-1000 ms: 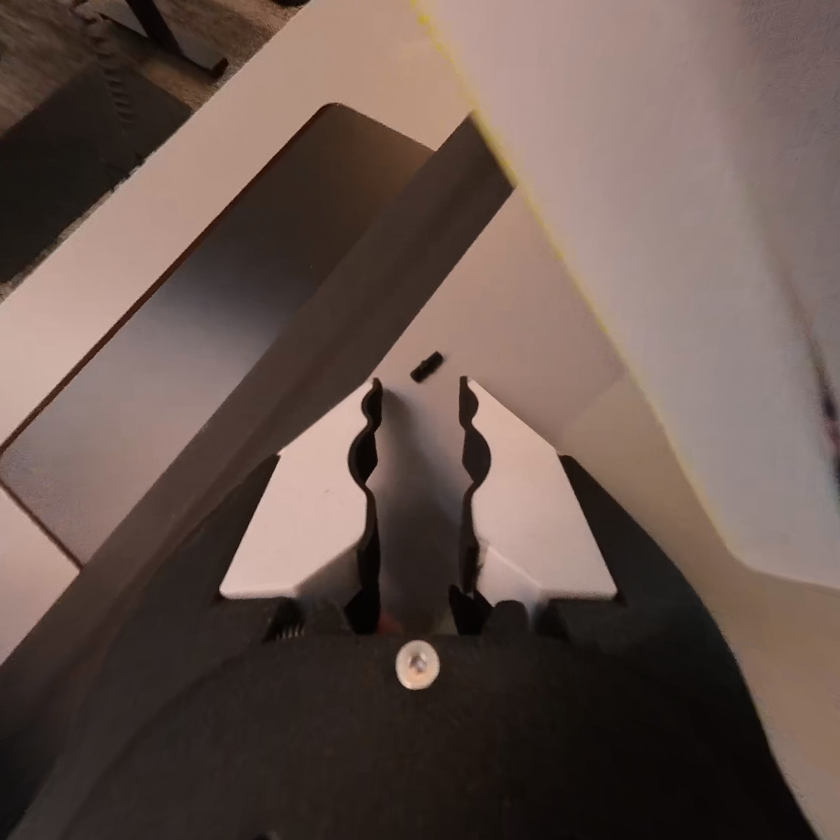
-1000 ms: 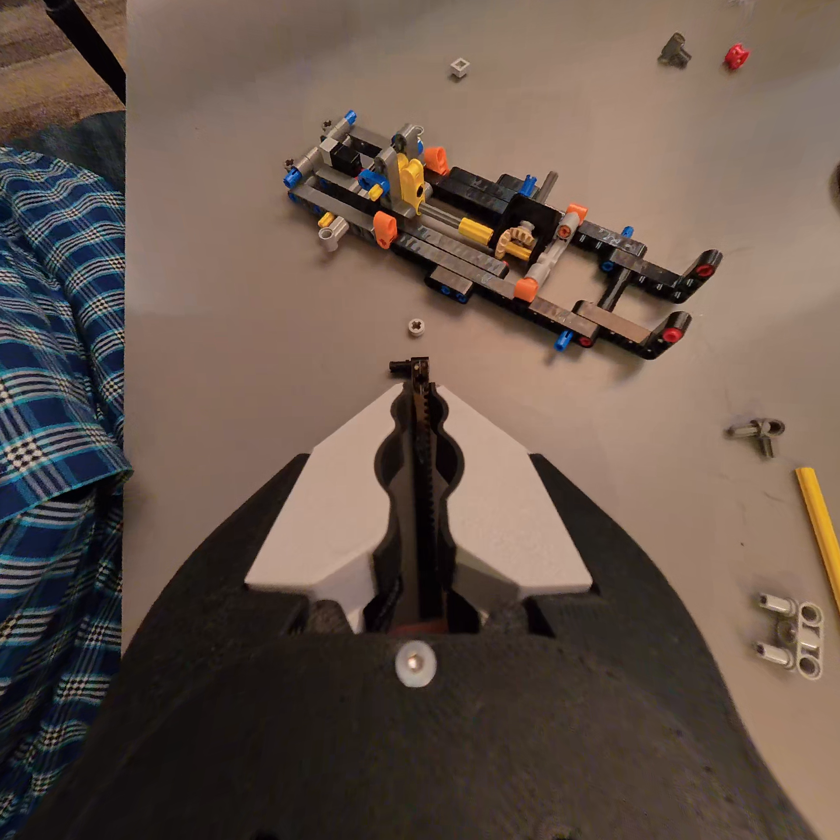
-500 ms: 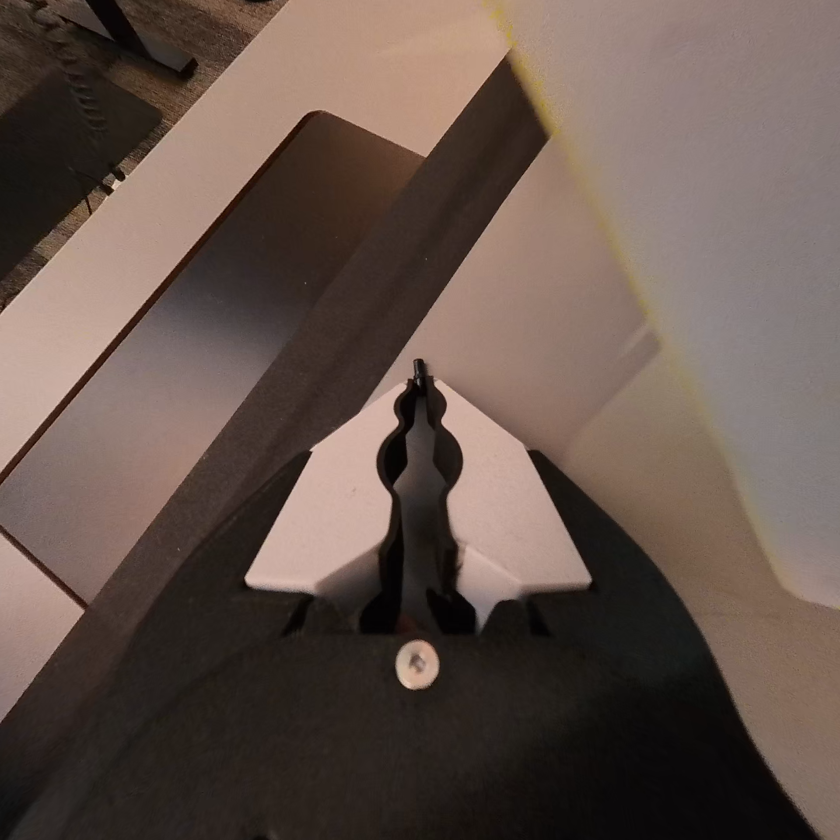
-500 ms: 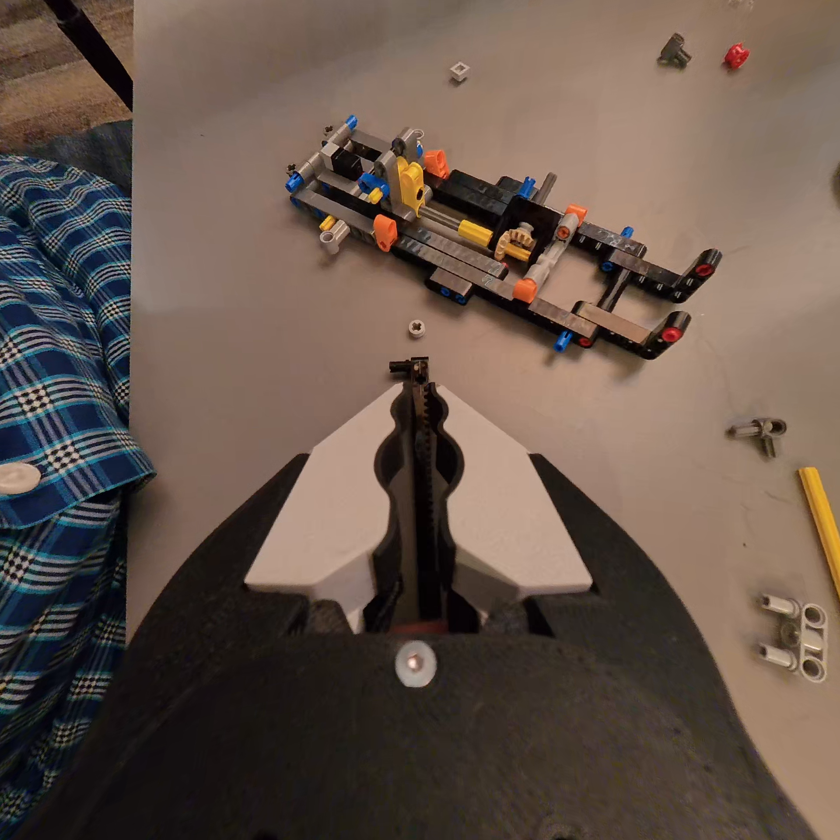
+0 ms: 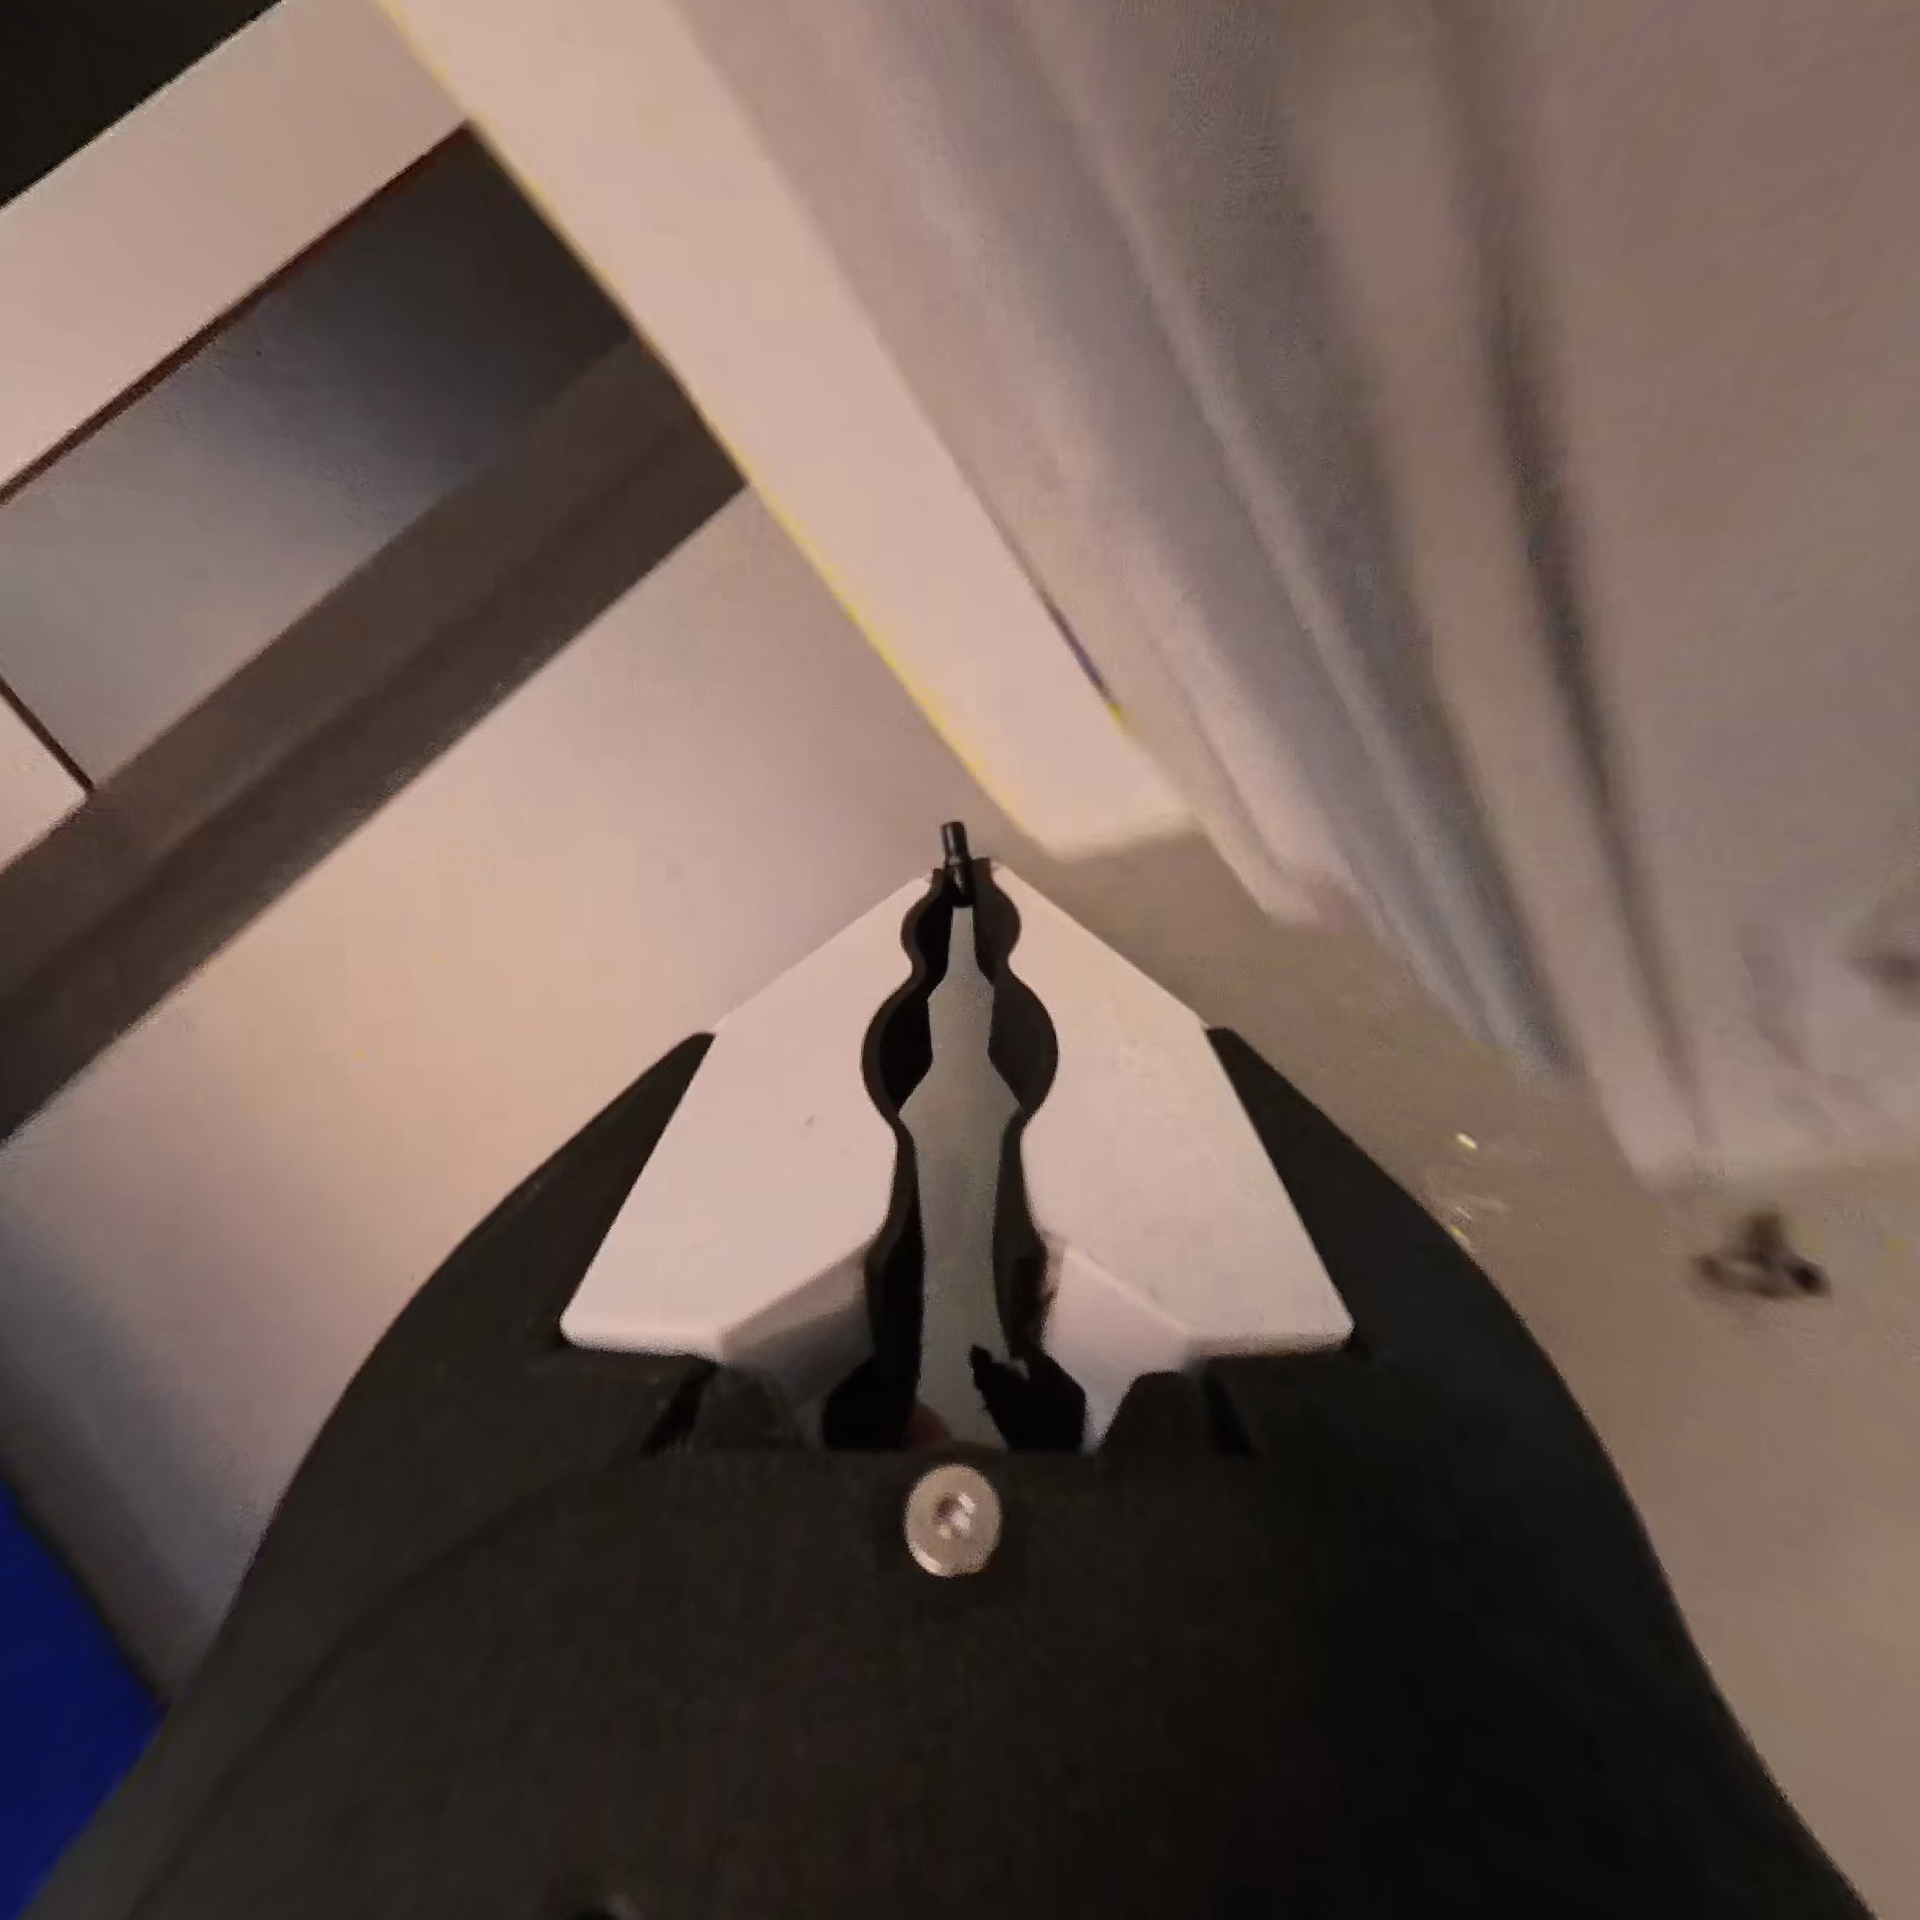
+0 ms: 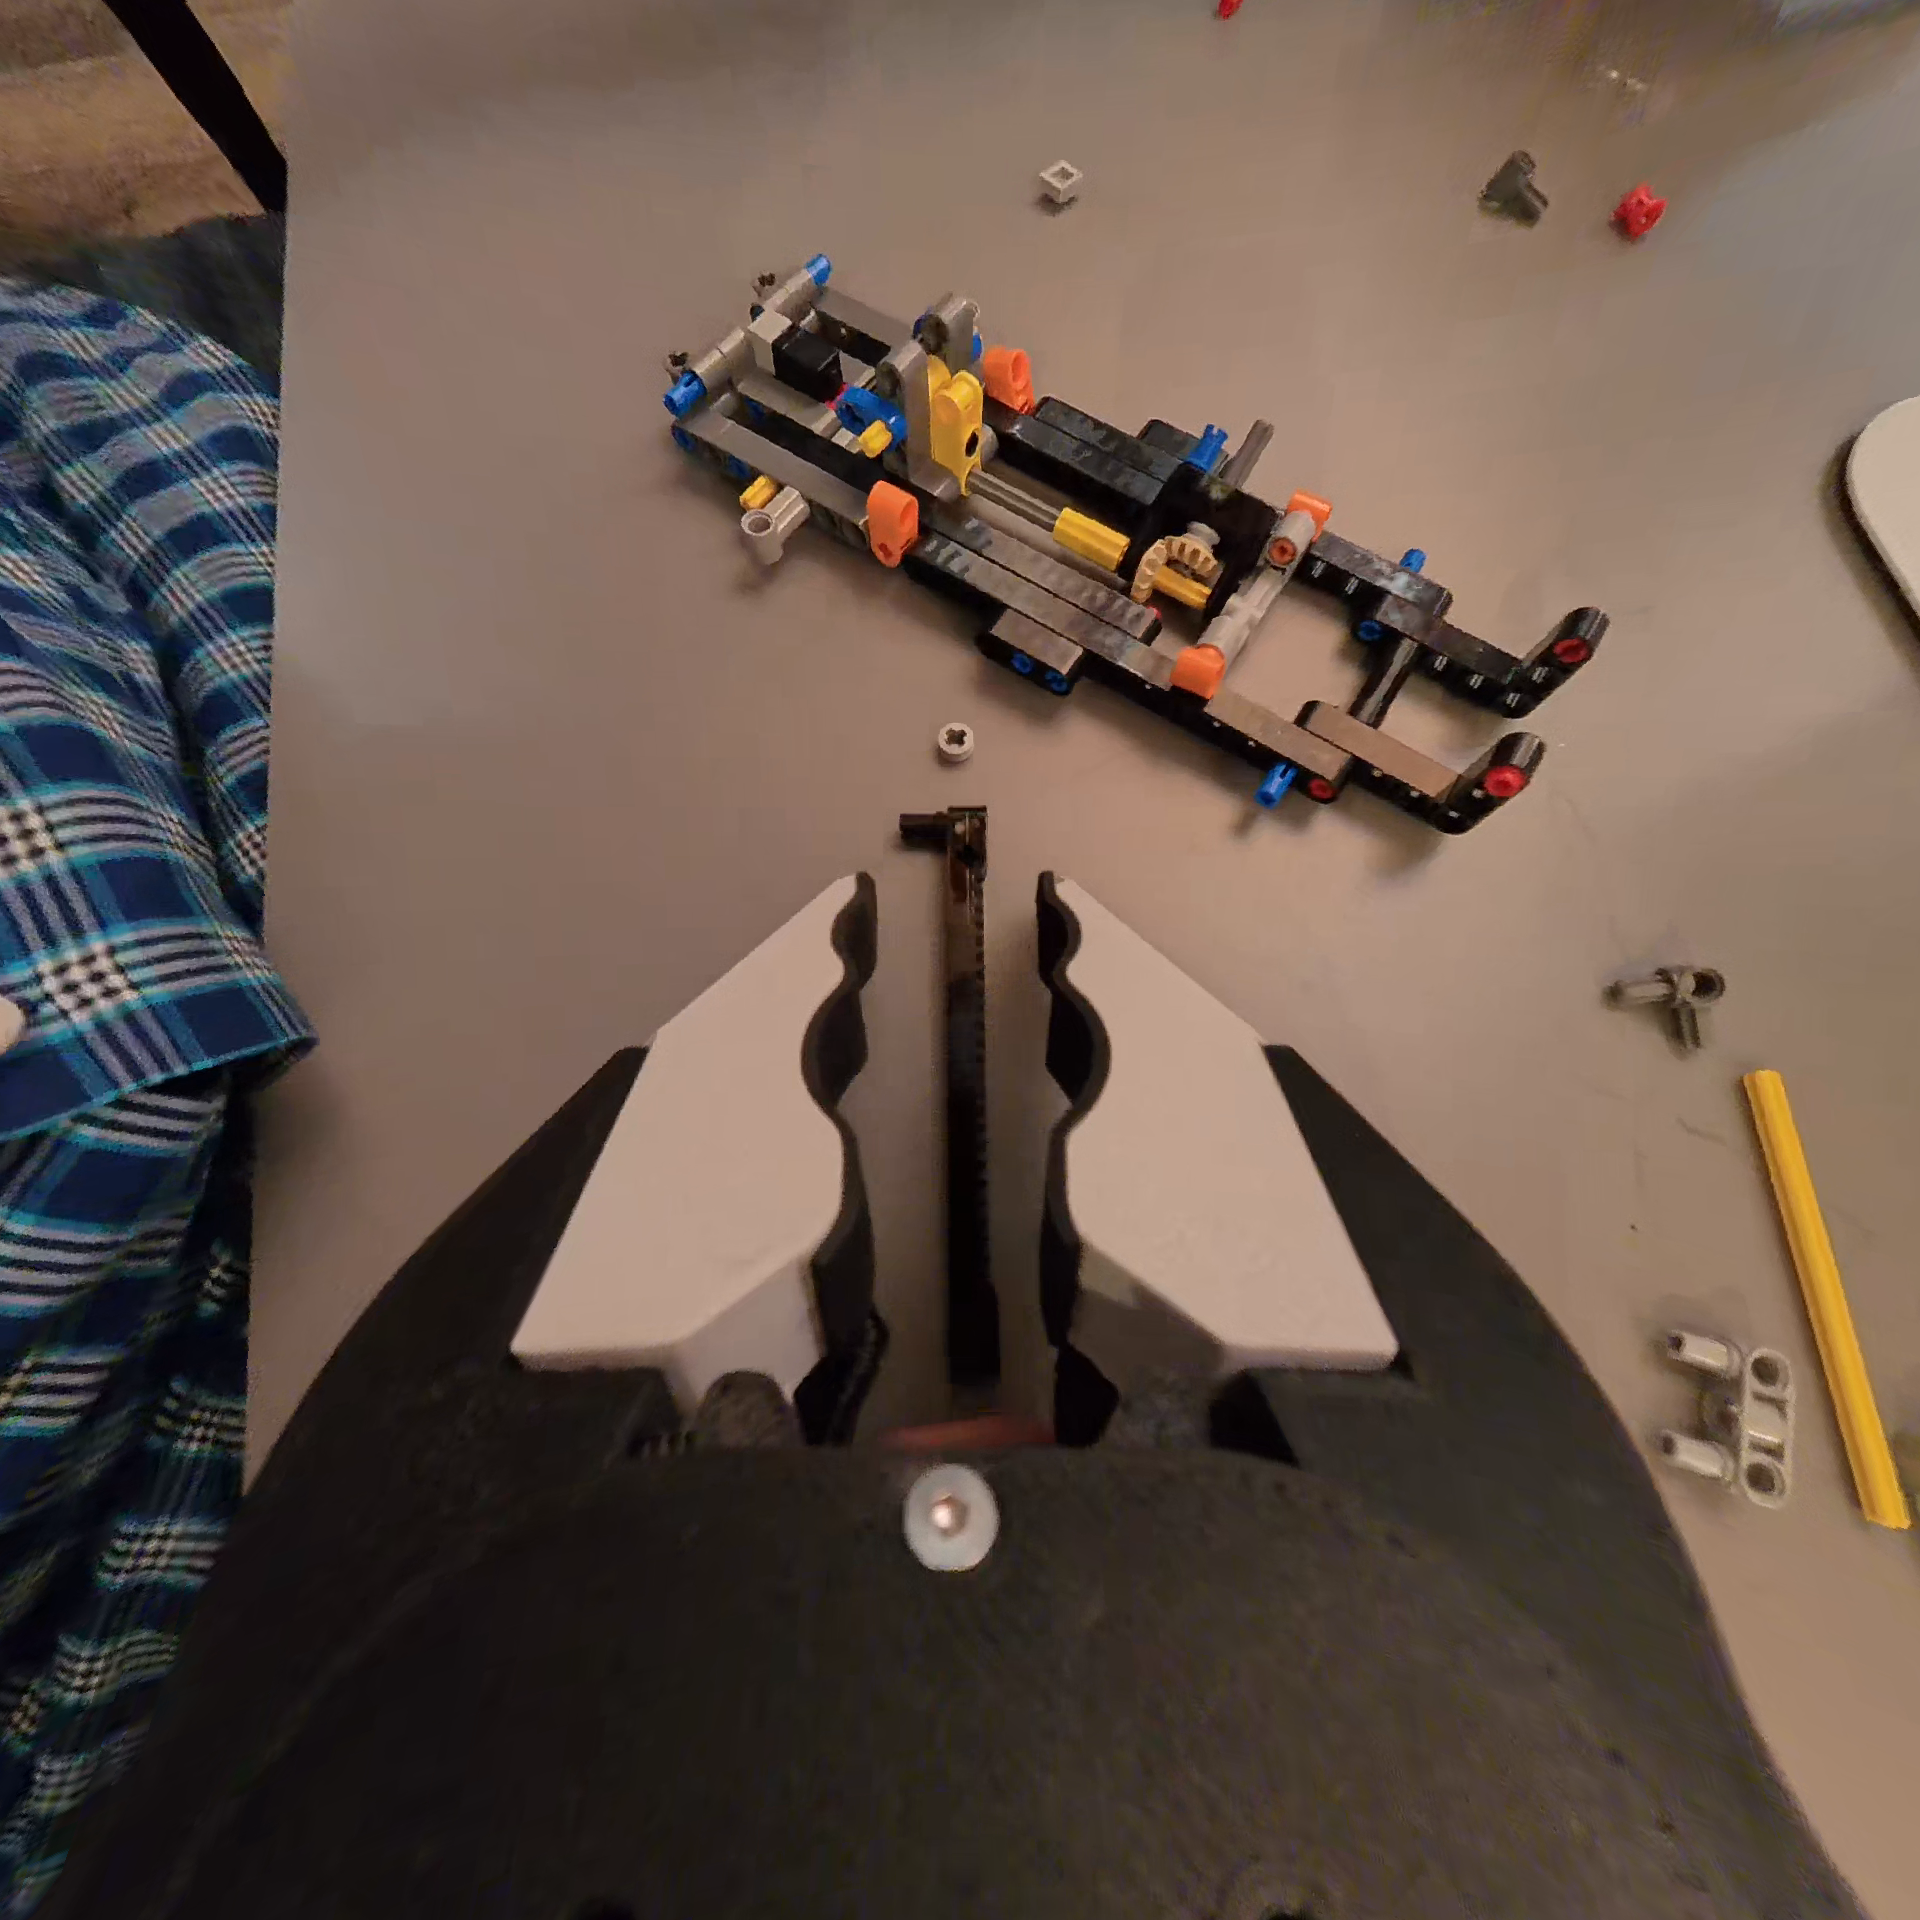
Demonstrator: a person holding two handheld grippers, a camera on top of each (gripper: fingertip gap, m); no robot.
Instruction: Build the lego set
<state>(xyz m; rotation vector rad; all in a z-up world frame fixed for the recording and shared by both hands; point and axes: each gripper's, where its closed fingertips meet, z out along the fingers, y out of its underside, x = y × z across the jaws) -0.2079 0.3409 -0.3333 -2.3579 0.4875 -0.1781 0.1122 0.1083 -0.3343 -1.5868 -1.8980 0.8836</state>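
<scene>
**Lego chassis waits while a pin comes in**

Lego chassis first: it does not show in my left wrist view. There my left gripper (image 5: 961, 883) is pinched closed on a small black plastic pin (image 5: 954, 844) that pokes out past the tips, with pale blurred panels and white cloth behind.

On my right wrist view, the long black-and-grey beam chassis with orange, yellow and blue connectors (image 6: 1091, 520) lies flat on the grey tabletop (image 6: 520, 623), ahead of the gripper and apart from it. My right gripper (image 6: 956, 883) stands open. A long black toothed beam with a short black stub at its far end (image 6: 966, 1091) runs down the gap; I cannot see either jaw touching it.

I judge the step in hand is fitting a pin. Next I must bring the left pin across, line it up squarely with a hole, and steady the receiving part.

A small round grey bush (image 6: 955, 742) lies between gripper and chassis.
</scene>
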